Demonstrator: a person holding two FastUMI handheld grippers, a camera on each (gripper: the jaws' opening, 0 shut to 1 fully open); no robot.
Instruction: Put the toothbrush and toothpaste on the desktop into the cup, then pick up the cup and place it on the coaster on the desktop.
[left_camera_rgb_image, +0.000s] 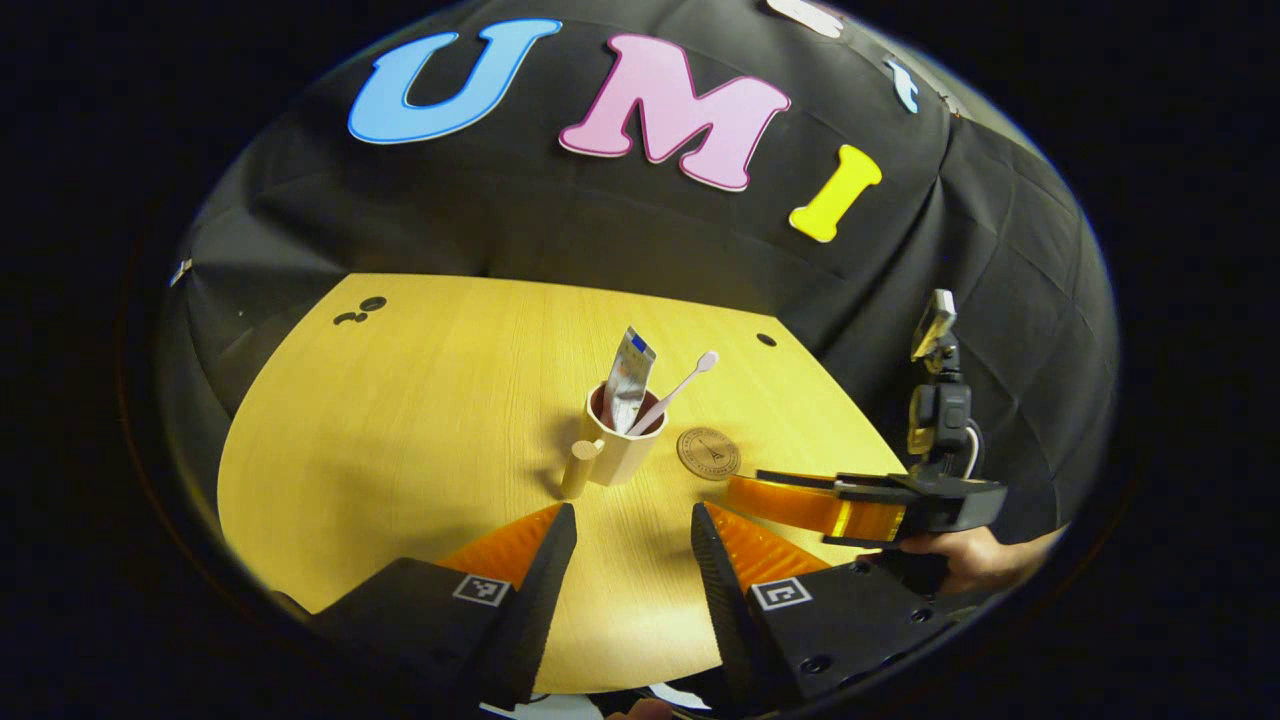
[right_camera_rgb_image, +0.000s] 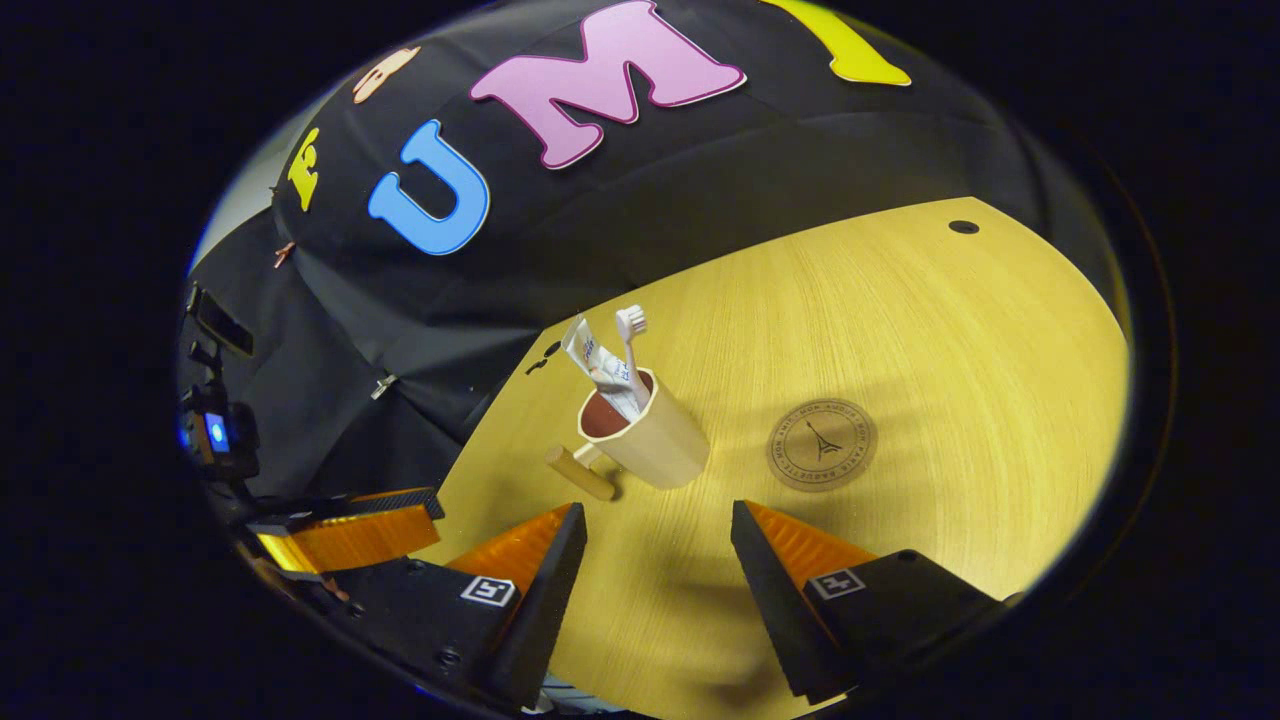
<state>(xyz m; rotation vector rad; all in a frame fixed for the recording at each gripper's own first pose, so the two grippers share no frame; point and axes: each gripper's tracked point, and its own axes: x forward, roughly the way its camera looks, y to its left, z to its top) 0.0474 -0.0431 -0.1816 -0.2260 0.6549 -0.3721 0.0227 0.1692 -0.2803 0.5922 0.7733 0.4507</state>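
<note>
The beige handled cup (left_camera_rgb_image: 622, 448) stands on the yellow wooden desktop (left_camera_rgb_image: 400, 420) with the white toothbrush (left_camera_rgb_image: 678, 390) and silver toothpaste tube (left_camera_rgb_image: 630, 380) inside, just beside the round brown coaster (left_camera_rgb_image: 708, 453). Left gripper (left_camera_rgb_image: 632, 530) and right gripper (right_camera_rgb_image: 655, 535) are both spread wide, holding nothing.

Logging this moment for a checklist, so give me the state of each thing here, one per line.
Cup: upright on the desktop, beside the coaster, not on it.
Toothbrush: in the cup, head up.
Toothpaste: in the cup, leaning.
Coaster: flat, bare.
Left gripper: open, holding nothing.
Right gripper: open, holding nothing.
</note>
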